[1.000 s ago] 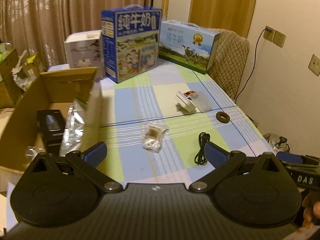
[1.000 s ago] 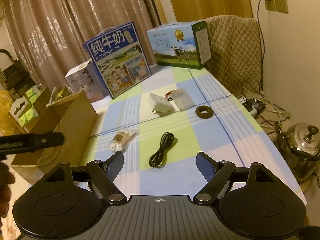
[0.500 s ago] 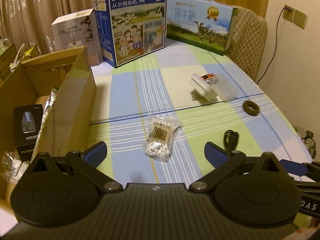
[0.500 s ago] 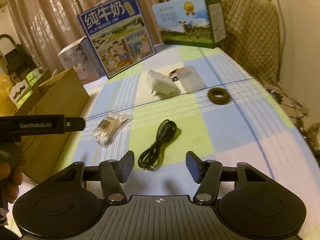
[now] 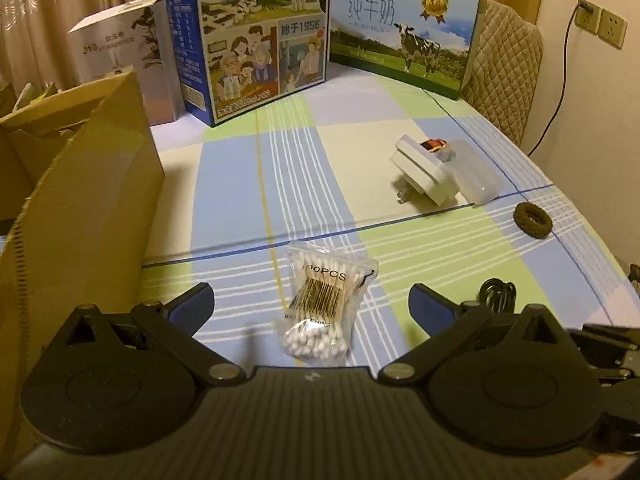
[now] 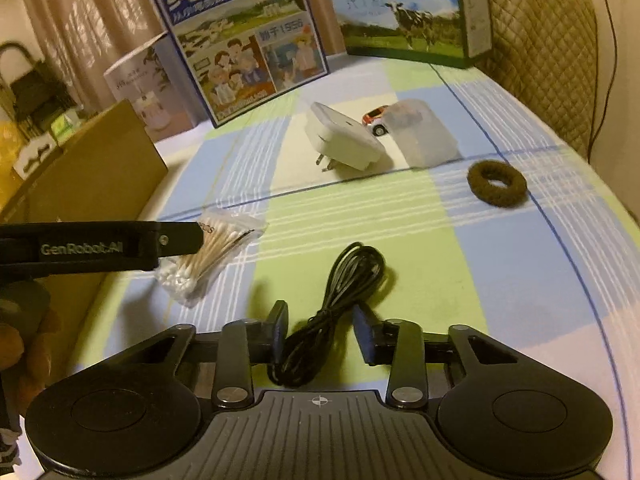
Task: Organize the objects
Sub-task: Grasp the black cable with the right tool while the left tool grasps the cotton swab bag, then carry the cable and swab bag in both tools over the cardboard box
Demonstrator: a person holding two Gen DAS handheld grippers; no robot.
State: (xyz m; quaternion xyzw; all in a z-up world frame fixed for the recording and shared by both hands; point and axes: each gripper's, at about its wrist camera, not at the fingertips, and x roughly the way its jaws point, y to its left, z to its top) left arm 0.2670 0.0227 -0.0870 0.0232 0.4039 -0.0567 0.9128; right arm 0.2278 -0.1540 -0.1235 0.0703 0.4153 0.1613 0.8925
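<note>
1. The right gripper has its jaws drawn in to a narrow gap; they have just been closing, and the coiled black cable lies between them on the desk. The left pad looks to be against the coil, while a sliver of space shows at the right pad, so I cannot tell whether the grip is firm.
2. The left gripper stands wide open with nothing held. The clear plastic bag of cotton swabs lies flat on the checked cloth between its blue fingertips, touched by neither.
3. Beyond them lie a white plug-in charger on its side, a small red toy car partly behind a frosted plastic box, and a brown fuzzy hair tie apart to the right.
4. An open brown cardboard box stands at the desk's left edge – two milk cartons and a white box stand at the back.
5. Against a second ago, both grippers sit lower and closer to the desk: the swabs and cable fill more of each view, and the back cartons are now cut off at the top. The right jaws were then spread wide – now they bracket the cable. The left jaws are as wide as before.
</note>
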